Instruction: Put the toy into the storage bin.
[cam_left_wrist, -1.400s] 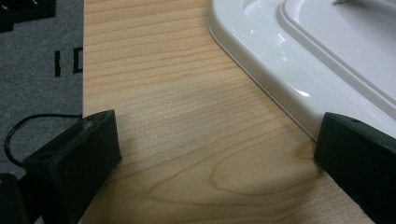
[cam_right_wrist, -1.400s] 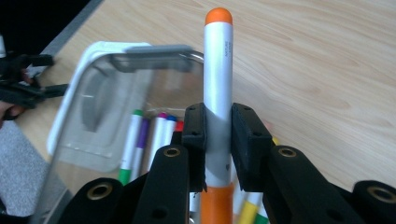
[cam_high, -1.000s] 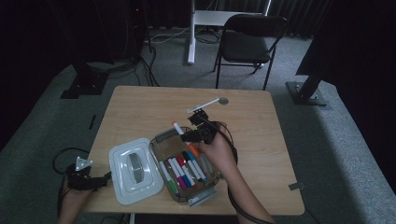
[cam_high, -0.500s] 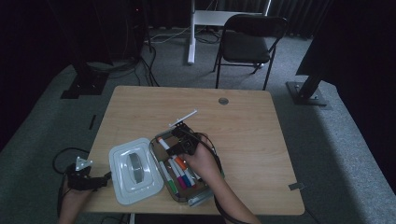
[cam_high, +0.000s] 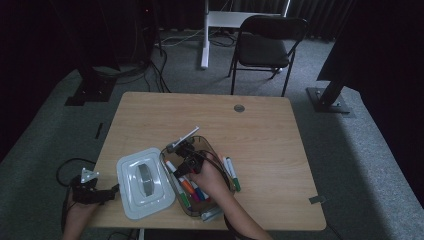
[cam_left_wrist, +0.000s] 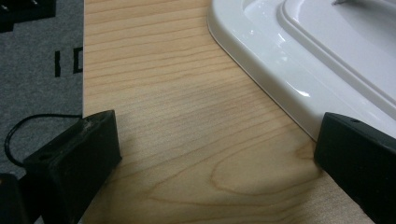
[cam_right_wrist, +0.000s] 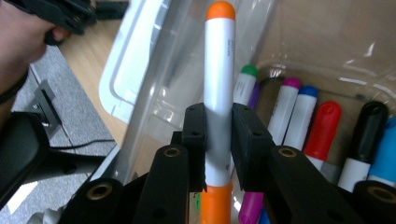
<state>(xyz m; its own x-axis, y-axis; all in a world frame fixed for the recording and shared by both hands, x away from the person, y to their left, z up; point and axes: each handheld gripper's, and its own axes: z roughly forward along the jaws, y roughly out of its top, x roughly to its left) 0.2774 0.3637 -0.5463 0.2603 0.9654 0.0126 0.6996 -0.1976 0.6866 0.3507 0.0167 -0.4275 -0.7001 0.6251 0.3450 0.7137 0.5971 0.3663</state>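
My right gripper (cam_right_wrist: 218, 140) is shut on a white marker with orange ends (cam_right_wrist: 218, 84), which points away along the jaws. It hangs over the left part of a clear plastic box (cam_high: 220, 162), just above several coloured markers (cam_right_wrist: 308, 121) lying inside. In the high view this gripper (cam_high: 186, 161) is above the box near the table's front. My left gripper (cam_left_wrist: 215, 154) stands open and low over bare wood, its right jaw beside the edge of the white lid (cam_left_wrist: 327, 56). From above, the left gripper (cam_high: 95, 195) sits at the table's front left corner.
The white lid (cam_high: 142, 181) lies flat just left of the box. Two loose markers (cam_high: 231, 172) lie on the table to the right of the box. A black chair (cam_high: 265, 47) stands beyond the far edge of the wooden table (cam_high: 260, 135).
My right gripper has come down and toward the front left with the marker, from over the table's middle to over the box. The left gripper has stayed put.
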